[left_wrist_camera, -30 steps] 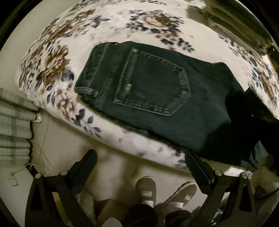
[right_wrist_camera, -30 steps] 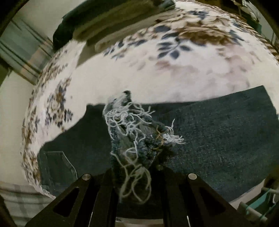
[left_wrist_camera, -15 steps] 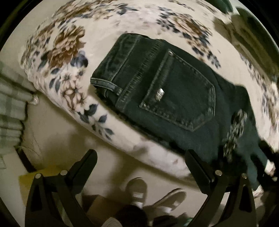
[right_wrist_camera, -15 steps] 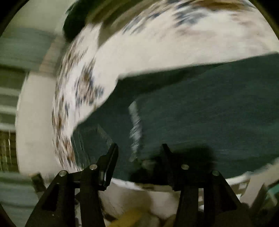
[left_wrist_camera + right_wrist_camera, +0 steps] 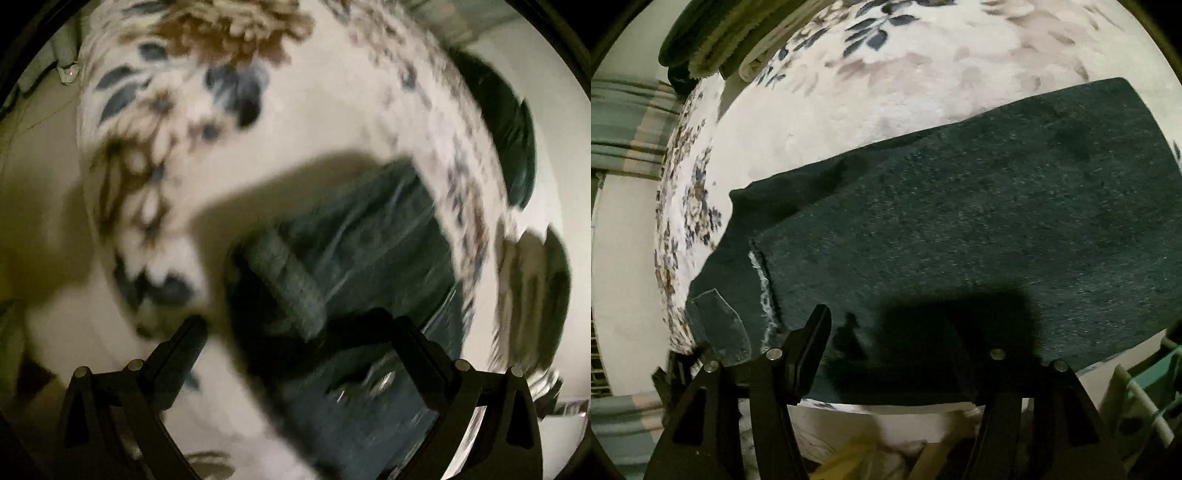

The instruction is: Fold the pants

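Observation:
Dark denim pants (image 5: pixel 979 206) lie folded on the floral blanket (image 5: pixel 886 74). The frayed hem (image 5: pixel 762 288) rests over the seat, beside the back pocket (image 5: pixel 720 325). My right gripper (image 5: pixel 897 343) is open and empty at the near edge of the pants. In the blurred left wrist view the waistband end (image 5: pixel 288 284) of the pants (image 5: pixel 369 240) sits close ahead. My left gripper (image 5: pixel 295 350) is open, one jaw over the blanket (image 5: pixel 221 110), the other over the denim.
The bed edge runs just below both grippers. Folded dark and striped cloth (image 5: pixel 713 40) is stacked at the far end of the bed. A teal and white object (image 5: pixel 1156 373) stands at the right beside the bed.
My right gripper opened and let go of the frayed hem, which now lies flat on the pants. My left gripper swung in close over the waistband end.

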{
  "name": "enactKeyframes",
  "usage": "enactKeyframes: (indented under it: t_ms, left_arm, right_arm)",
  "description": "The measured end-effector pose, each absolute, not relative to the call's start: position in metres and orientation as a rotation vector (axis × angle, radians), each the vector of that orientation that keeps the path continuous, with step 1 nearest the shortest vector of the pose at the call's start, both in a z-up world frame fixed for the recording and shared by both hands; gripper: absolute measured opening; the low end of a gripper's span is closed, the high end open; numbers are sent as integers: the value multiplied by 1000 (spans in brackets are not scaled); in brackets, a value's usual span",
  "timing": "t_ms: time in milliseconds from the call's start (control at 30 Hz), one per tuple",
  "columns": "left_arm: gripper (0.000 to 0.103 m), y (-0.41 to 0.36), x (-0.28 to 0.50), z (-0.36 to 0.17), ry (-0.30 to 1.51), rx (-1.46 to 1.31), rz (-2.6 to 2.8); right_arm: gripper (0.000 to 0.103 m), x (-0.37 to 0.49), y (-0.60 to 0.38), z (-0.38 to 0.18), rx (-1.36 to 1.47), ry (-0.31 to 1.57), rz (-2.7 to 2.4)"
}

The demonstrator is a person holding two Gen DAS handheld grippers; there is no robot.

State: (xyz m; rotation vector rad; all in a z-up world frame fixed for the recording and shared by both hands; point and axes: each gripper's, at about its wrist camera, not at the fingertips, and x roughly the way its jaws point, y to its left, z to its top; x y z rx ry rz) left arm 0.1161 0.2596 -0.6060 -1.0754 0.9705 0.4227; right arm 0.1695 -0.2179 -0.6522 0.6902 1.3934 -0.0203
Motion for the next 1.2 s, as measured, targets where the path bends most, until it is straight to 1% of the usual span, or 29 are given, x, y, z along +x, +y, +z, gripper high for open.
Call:
enactKeyframes:
  t_ms: [100, 133, 167, 200, 233, 267, 300, 333, 500, 633, 667, 733, 833, 867, 933, 1033, 1200]
  left_arm:
    - [96, 267, 128, -600, 898, -1075, 419]
    - [91, 271, 132, -600, 885, -1072, 424]
    - [83, 273, 134, -599, 871, -1064, 445]
    - [66, 274, 134, -601, 874, -1056, 468]
    - [54, 272, 133, -601, 872, -1054, 483]
    - [45, 273, 129, -600, 863, -1053, 488]
    - [32, 273, 125, -598, 854, -1048, 475]
    - [29, 274, 120, -595, 841, -1036, 464]
    - [19, 241, 111, -544, 778, -838, 424]
    - [18, 204, 110, -486, 714, -679, 370]
    - [18, 193, 109, -470, 695, -625, 355]
    - [18, 170, 113, -444, 658, -523, 321]
    - [18, 130, 109, -411, 618, -376, 269]
    - [18, 114, 108, -400, 607, -333, 251]
    - [17, 90, 108, -386, 592, -291, 216]
    - [17, 50, 111, -368, 580, -228, 157]
    - [16, -32, 109, -347, 570, -108, 9]
  right_arm:
    - [64, 167, -225, -648, 665, 1397, -28]
    - [64, 167, -225, -648, 661, 1399, -29]
    - [64, 167, -225, -647, 658, 1400, -32]
    - [64, 167, -225, -646, 654, 1401, -33]
    - [64, 167, -225, -645, 649, 1402, -32]
    - [64, 167, -226, -644, 644, 1400, -34]
    - [64, 167, -227, -642, 642, 1393, -35]
    - [64, 166, -229, -640, 641, 1389, -32]
    - [64, 164, -231, -637, 589, 1388, -28]
    - [65, 158, -242, -633, 507, 1402, -41]
    - [67, 157, -246, -633, 476, 1416, -58]
    - [77, 153, -258, -632, 413, 1436, -110]
    - [81, 148, -279, -625, 357, 1435, -168]
    - [90, 147, -286, -624, 334, 1434, -181]
    - [99, 145, -299, -619, 309, 1427, -193]
    - [99, 140, -324, -608, 298, 1405, -214]
    - [99, 125, -380, -596, 363, 1379, -234]
